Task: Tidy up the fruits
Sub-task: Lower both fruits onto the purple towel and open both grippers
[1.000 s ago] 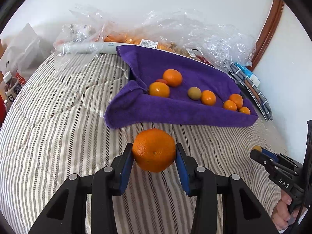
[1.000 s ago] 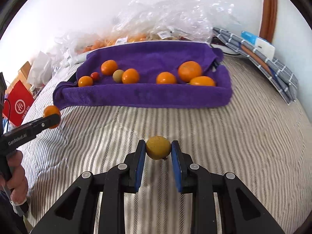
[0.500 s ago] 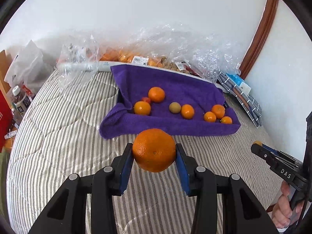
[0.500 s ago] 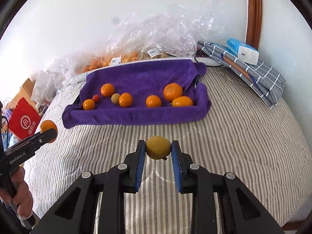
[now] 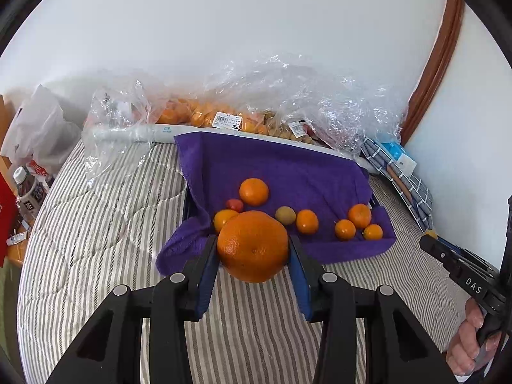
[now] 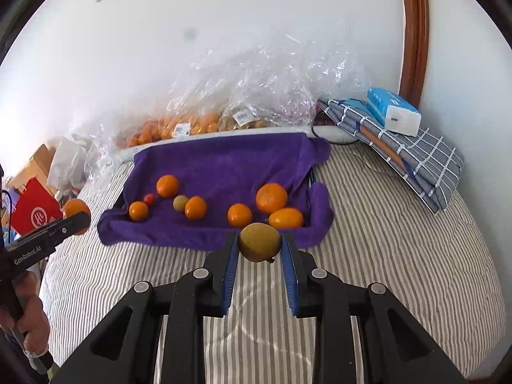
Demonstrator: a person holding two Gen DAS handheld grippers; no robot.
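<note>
A: Left gripper [image 5: 252, 249] — both pads pinching a large orange [image 5: 252, 245], held in the air over the striped bedcover [image 5: 96, 240].

B: Right gripper [image 6: 260, 243] — pads pressed onto a small yellow-green fruit [image 6: 260, 241], kiwi-like, also off the bedding. Beyond both: purple towel [image 6: 224, 163] draped over a tray, fruit on it.

A: Progress, by my reading: partway. Seven or eight pieces sit on the towel — oranges, one red cherry tomato [image 5: 234, 205], one greenish fruit [image 5: 285, 215]. The two gripped pieces are not yet set down. Whether sorting by kind is wanted, cannot tell.

B: More fruit in clear plastic bags [image 6: 256, 96] behind the tray, possibly left to do.

A: View differences: mine shows bottles [image 5: 27, 188] at the left edge and the other gripper's tip at right.

B: Mine shows the tissue pack [image 6: 395, 112] on folded checked cloth [image 6: 416, 160], the red bag [image 6: 33, 211], and your orange from the side.
</note>
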